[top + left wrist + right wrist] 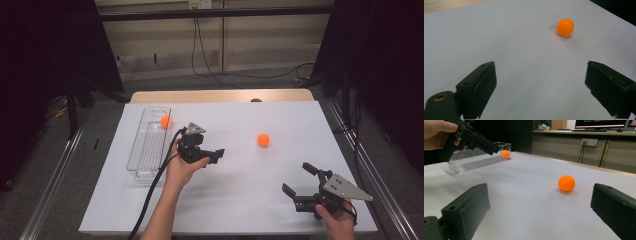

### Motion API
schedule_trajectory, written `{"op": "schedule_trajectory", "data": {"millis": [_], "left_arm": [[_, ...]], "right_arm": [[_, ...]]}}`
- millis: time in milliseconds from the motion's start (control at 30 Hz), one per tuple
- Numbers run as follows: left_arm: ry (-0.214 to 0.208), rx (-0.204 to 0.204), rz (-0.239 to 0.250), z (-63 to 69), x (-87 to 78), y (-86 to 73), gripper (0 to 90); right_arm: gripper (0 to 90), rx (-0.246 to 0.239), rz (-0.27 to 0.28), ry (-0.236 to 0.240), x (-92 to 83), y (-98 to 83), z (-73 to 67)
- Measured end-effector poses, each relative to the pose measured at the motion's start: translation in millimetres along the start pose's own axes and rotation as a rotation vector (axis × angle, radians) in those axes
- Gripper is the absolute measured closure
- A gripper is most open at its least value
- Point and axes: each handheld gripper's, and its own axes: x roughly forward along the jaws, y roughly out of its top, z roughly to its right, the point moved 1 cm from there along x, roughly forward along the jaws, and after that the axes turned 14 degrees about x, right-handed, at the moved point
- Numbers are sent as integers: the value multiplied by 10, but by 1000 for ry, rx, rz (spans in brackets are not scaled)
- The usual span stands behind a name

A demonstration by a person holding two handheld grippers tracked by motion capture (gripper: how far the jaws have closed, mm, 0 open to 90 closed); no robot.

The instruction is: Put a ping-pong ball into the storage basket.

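Item one: the table (300,210), covered in white, with a strip of bare wood along its far edge.

Item two: the tray (135,160), clear plastic, long and narrow, which lay lengthwise at the left side of the table. In the right gripper view I saw it as a low transparent box (459,167).

Item three: the first ball (165,121), orange, which sat at the far end inside the tray. I also logged it from the right gripper view (505,154), close to the end wall; whether it touched that wall I could not tell.

Item four: the second ball (263,139), orange, which lay loose on the table, right of centre and well apart from the tray. It appeared ahead of both sets of jaws, (565,27) and (566,183), and touched neither.

Item five: the left gripper (216,155), which I held above the table just right of the tray, pointing toward the second ball. Its jaws stood wide apart with nothing between them (539,87).

Item six: the right gripper (297,179), which I held at the near right corner, low over the table. Its jaws were spread wide and held nothing (539,212).
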Motion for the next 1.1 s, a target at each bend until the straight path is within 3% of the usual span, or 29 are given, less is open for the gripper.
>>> {"op": "schedule_trajectory", "data": {"millis": [200,1100], "left_arm": [[-9,19,1,35,52,26,103],[-43,26,24,199,388,98,98]], "right_arm": [[16,-5,-2,1,6,-2,4],[16,-15,-2,10,0,2,-15]]}}
